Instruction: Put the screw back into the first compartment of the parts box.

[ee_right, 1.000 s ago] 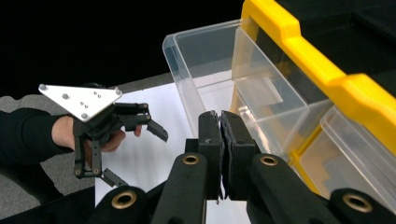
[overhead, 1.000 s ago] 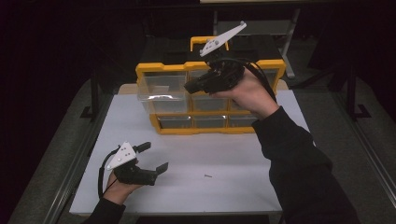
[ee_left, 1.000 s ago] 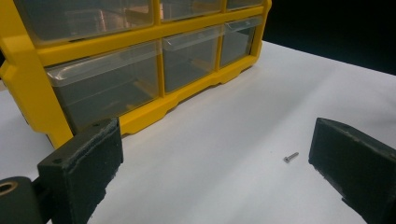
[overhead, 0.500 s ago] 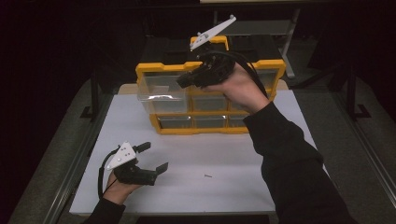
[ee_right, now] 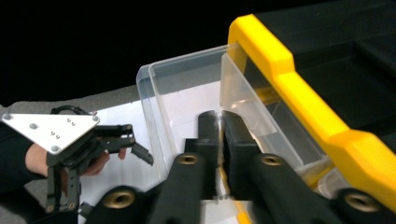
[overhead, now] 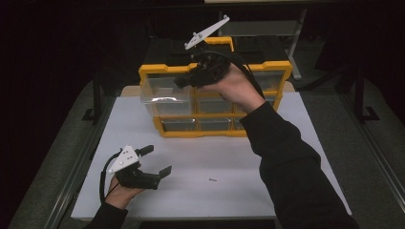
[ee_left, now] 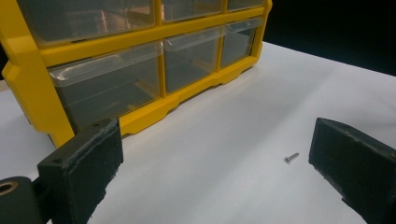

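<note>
White desk (overhead: 286, 191) carries a yellow organizer (overhead: 167, 72) with clear drawers, standing ahead of both tools. Top-left clear drawer (overhead: 165, 98) is pulled partway out of the organizer, sticking out toward the person. Right tool (overhead: 184, 81) sits at that drawer's front corner; the right gripper view shows the thin clear front wall (ee_right: 215, 135) between its nearly closed jaws, which have just been opening slightly. Left tool (overhead: 155, 160) rests low on the desk, jaws spread wide, nothing between them. Small screw (ee_left: 291, 157) lies on the desk just beside its right jaw.
</note>
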`<state>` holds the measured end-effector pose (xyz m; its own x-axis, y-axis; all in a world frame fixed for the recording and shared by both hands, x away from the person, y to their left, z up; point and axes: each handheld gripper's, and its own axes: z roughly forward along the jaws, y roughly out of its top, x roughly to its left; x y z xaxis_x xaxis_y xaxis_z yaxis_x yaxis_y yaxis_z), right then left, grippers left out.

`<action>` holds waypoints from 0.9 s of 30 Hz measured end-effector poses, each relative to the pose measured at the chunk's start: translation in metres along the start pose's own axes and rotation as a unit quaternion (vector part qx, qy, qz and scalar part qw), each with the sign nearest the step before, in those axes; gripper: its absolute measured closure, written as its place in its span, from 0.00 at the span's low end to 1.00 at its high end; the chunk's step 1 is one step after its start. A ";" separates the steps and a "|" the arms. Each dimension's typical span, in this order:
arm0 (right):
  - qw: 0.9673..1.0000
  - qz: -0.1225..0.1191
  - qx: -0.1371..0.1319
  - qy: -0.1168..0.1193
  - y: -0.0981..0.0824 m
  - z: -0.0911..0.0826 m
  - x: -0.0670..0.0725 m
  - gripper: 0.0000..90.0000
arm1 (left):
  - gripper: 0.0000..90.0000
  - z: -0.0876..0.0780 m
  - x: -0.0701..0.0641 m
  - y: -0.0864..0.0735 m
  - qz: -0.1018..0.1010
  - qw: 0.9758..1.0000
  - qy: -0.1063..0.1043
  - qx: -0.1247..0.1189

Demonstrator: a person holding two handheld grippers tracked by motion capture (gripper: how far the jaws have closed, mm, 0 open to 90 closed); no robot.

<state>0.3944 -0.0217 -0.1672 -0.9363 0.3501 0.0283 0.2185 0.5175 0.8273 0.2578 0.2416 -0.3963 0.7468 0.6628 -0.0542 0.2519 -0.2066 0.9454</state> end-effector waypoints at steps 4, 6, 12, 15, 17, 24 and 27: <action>1.000 0.006 -0.008 -0.004 0.000 -0.005 0.001 0.69 | 0.03 0.000 0.000 0.000 -0.002 1.000 0.001 0.001; 1.000 0.011 -0.010 -0.003 -0.001 -0.008 0.002 0.64 | 0.03 0.000 -0.001 0.000 -0.003 1.000 0.000 0.002; 1.000 0.014 -0.015 -0.008 -0.006 -0.018 0.005 0.51 | 0.03 0.001 -0.001 0.000 -0.004 1.000 0.000 0.001; 1.000 0.009 -0.010 -0.009 -0.010 -0.021 0.007 0.48 | 0.03 0.001 -0.002 0.000 -0.003 1.000 0.000 0.001; 1.000 0.005 -0.009 -0.012 -0.013 -0.023 0.008 0.46 | 0.03 0.001 -0.002 0.000 -0.004 1.000 0.000 0.002; 1.000 -0.004 -0.004 -0.008 -0.026 -0.024 0.013 0.34 | 0.03 0.001 -0.002 0.000 -0.004 1.000 0.000 0.002; 1.000 -0.006 0.001 -0.006 -0.032 -0.024 0.016 0.32 | 0.03 0.001 -0.002 0.000 -0.003 1.000 0.000 0.002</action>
<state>0.3665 -0.0509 -0.1796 -0.9356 0.3528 0.0113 0.2076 0.5241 0.8260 0.2570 0.2397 -0.3967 0.7457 0.6637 -0.0595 0.2584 -0.2058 0.9439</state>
